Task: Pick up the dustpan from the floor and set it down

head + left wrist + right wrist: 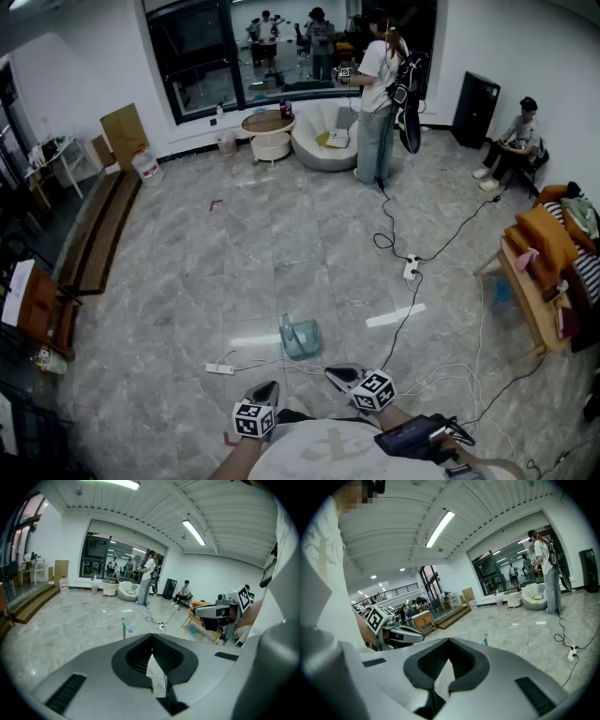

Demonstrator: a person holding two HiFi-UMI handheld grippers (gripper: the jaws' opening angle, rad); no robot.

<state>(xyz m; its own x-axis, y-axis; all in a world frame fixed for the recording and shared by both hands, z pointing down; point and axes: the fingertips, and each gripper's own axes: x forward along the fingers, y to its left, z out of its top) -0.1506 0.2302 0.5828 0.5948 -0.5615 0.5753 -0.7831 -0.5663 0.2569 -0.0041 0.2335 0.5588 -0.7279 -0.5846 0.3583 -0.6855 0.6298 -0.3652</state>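
Hovering closed and empty, left gripper (269,387) and right gripper (334,374) face the dustpan (300,338).

Cool, even brightness comes from ceiling strip lights (193,531), the glossy floor (234,253) shows pale glare, and all views bow strongly toward dark corners

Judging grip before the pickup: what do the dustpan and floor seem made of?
Dustpan: probably plastic, going by its uniform pale teal colour and thin moulded shape. Floor: polished grey marble or marble-look tile, judging by veining, grid joints and lamp reflections.
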